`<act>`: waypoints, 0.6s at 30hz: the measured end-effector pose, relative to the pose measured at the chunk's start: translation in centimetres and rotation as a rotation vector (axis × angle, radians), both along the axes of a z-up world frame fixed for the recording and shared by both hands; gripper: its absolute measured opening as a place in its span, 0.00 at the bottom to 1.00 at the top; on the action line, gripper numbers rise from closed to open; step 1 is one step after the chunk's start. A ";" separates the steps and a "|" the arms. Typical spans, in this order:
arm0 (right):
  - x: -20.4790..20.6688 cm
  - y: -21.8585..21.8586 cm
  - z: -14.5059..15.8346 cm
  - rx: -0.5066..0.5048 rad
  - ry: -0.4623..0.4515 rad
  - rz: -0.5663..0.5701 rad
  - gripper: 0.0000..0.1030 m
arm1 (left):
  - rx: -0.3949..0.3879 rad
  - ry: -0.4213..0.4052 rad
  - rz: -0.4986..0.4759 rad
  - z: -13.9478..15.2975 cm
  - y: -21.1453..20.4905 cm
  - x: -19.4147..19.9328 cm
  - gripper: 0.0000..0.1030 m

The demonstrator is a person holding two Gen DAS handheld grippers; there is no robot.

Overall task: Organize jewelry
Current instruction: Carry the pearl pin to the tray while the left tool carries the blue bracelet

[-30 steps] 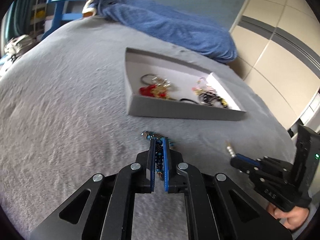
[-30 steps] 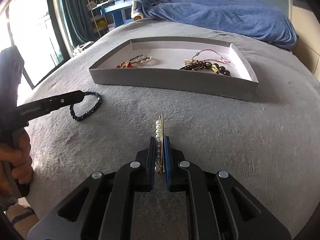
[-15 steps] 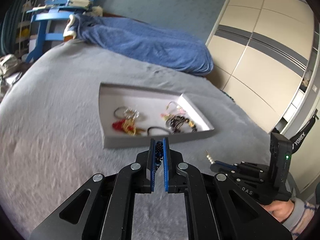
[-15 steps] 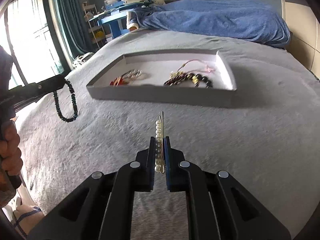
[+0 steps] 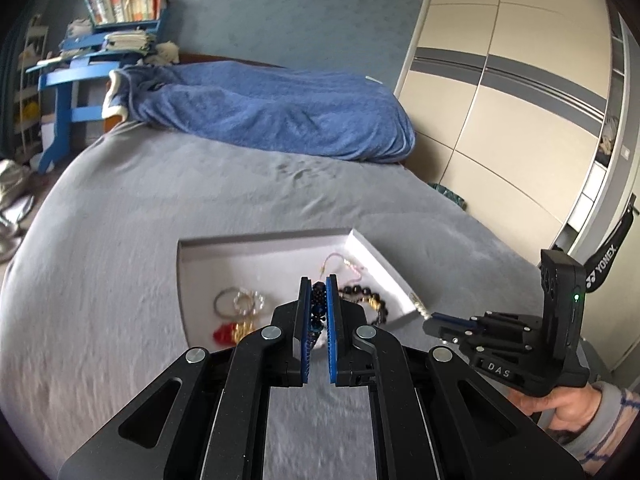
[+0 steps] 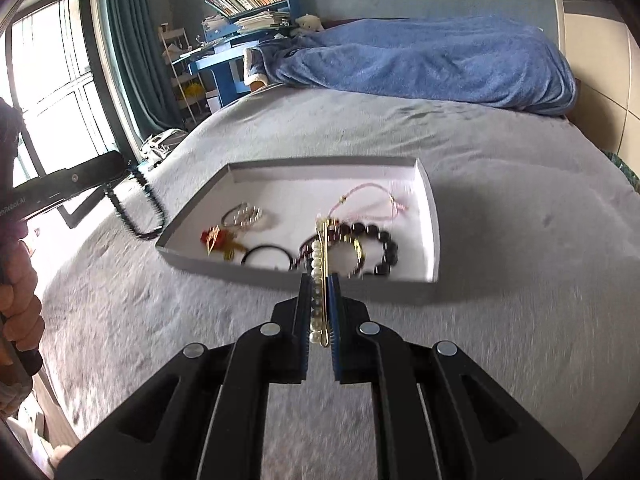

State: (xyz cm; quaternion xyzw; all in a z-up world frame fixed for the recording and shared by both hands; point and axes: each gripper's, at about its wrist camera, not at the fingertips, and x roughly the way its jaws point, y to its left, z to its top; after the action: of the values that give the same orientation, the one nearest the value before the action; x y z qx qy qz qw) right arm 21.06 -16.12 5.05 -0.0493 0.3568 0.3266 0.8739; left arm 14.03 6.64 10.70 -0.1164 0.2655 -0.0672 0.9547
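A: What are the left tongs holding?
B: They are clamped on a dark blue bead bracelet, low centre of the left wrist view, in front of the grey tray on the bed.
A: And the right tongs?
B: Pinched on a pearl hair clip at the tray's near wall, centre of the right wrist view.

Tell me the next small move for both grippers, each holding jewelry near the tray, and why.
Probably carry both forward over the gray tray before opening. The left gripper is shut on the dark blue beaded bracelet, which dangles outside the tray's near-left corner. The right gripper is shut on the pearl hair clip, which seems short of the front wall.
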 end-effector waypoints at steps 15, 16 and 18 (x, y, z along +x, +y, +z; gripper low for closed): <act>5.4 4.8 -2.1 -0.052 0.085 0.005 0.08 | 0.034 0.063 -0.038 -3.4 -3.7 6.3 0.07; 5.6 5.0 -2.4 -0.056 0.091 0.004 0.08 | 0.036 0.073 -0.039 -3.9 -3.9 6.6 0.07; 5.8 5.4 -2.9 -0.061 0.100 0.002 0.08 | 0.035 0.094 -0.038 -4.9 -4.0 7.1 0.07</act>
State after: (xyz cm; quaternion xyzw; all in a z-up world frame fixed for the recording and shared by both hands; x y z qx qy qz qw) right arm 26.91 -10.74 2.12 -0.0602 0.4096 0.3185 0.8527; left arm 21.17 2.61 5.84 -0.0976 0.3134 -0.0749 0.9416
